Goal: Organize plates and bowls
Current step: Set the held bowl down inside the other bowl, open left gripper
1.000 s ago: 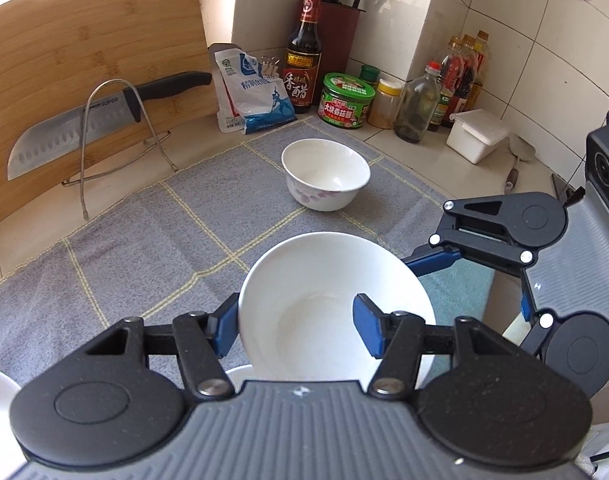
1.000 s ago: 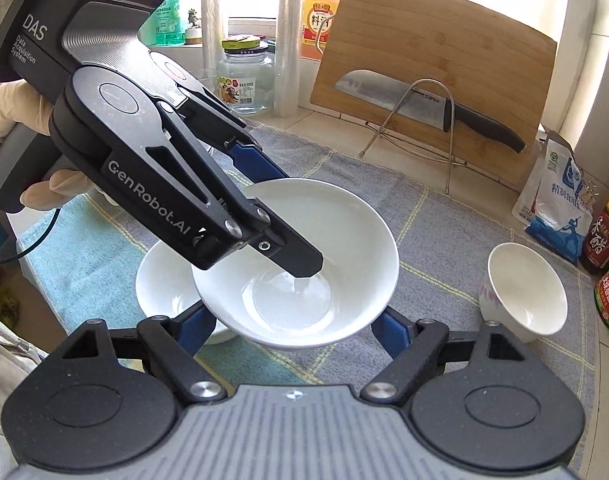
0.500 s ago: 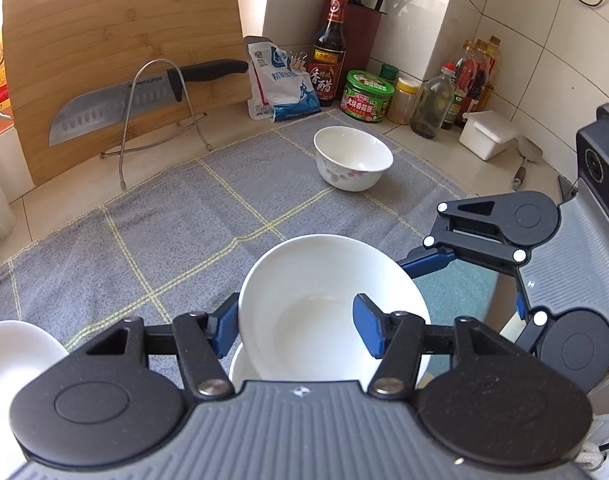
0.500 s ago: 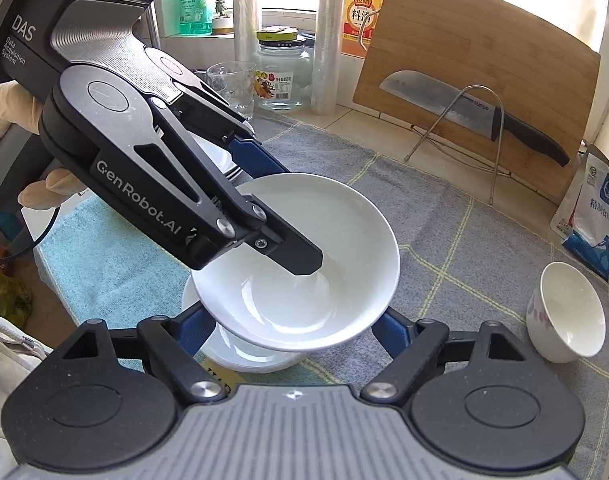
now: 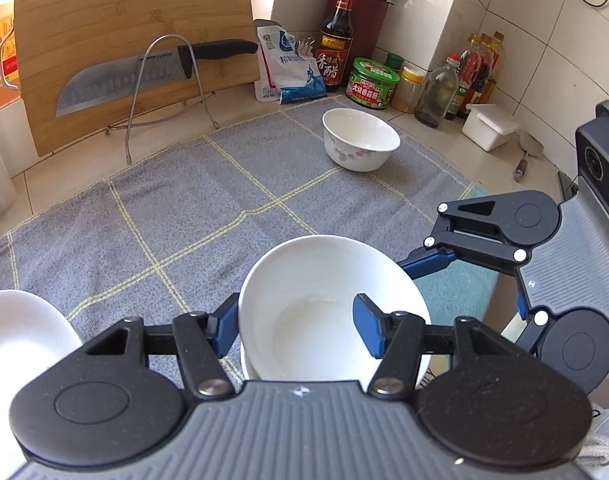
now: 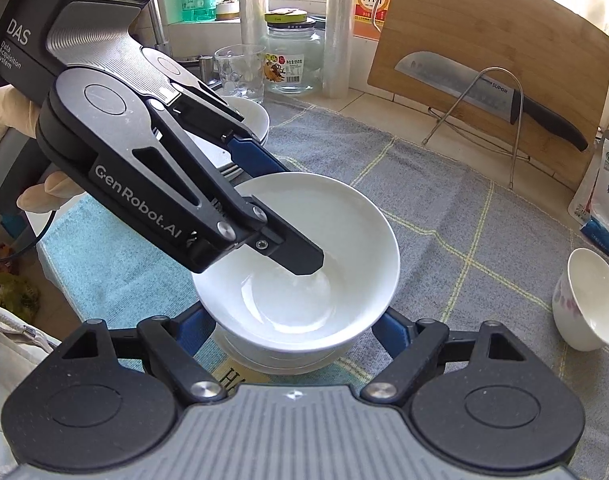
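Observation:
A white bowl [image 5: 328, 280] [image 6: 344, 220] sits nested on another white bowl [image 6: 280, 356] at the near edge of the grey checked cloth [image 5: 184, 208]. My left gripper [image 5: 296, 324] has one finger inside the top bowl and one outside, pinching its near wall. My right gripper [image 6: 292, 328] is spread wide around the bowl's sides, its pads [image 6: 396, 332] just off the wall. A small flowered bowl [image 5: 360, 144] [image 6: 588, 304] stands apart on the cloth. A stack of white plates [image 6: 252, 116] [image 5: 16, 336] lies at the cloth's left end.
A cutting board with a knife on a wire stand [image 5: 144, 76] leans at the back. Sauce bottles, jars and a salt bag [image 5: 288, 68] line the back wall. A glass [image 6: 240, 68] and jar [image 6: 290, 60] stand behind the plates. A teal towel [image 6: 104, 256] lies under the cloth's front.
Both grippers carried the bowl to the left and lowered it onto the second bowl. The plate stack came into view on the left.

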A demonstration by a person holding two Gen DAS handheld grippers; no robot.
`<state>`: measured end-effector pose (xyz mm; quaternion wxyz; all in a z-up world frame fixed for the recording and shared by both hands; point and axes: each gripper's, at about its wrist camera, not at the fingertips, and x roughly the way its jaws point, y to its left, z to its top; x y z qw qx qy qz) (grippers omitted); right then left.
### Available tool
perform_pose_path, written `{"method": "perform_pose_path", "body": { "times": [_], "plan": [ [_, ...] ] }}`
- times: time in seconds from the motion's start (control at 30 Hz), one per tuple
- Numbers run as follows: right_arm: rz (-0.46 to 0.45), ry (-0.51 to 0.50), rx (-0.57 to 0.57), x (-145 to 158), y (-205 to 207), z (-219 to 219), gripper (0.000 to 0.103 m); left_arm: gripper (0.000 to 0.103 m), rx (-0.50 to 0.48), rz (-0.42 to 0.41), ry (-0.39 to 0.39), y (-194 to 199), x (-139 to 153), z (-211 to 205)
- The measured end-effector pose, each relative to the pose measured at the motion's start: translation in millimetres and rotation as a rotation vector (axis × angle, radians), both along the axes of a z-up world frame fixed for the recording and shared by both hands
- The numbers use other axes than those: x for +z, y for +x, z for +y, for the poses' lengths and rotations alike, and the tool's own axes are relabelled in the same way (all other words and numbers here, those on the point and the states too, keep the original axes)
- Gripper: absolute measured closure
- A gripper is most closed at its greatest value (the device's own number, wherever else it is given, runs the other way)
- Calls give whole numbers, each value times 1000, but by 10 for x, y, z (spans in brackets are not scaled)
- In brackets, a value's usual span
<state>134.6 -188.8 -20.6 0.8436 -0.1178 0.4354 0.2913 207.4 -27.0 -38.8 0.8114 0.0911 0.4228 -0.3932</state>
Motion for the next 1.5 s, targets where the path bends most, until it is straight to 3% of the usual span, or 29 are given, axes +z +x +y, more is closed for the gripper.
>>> {"method": "perform_pose_path", "body": {
  "times": [0.97, 1.13, 1.5],
  "plan": [
    [33, -12, -5, -93, -18, 41, 15, 45, -7, 28, 15, -3, -143, -16],
    [19, 24, -21, -62, -34, 4, 0, 33, 0, 18, 19, -14, -142, 5],
    [-25, 49, -72, 67, -85, -114, 0, 23, 32, -57, 33, -140, -75, 152]
  ]
}}
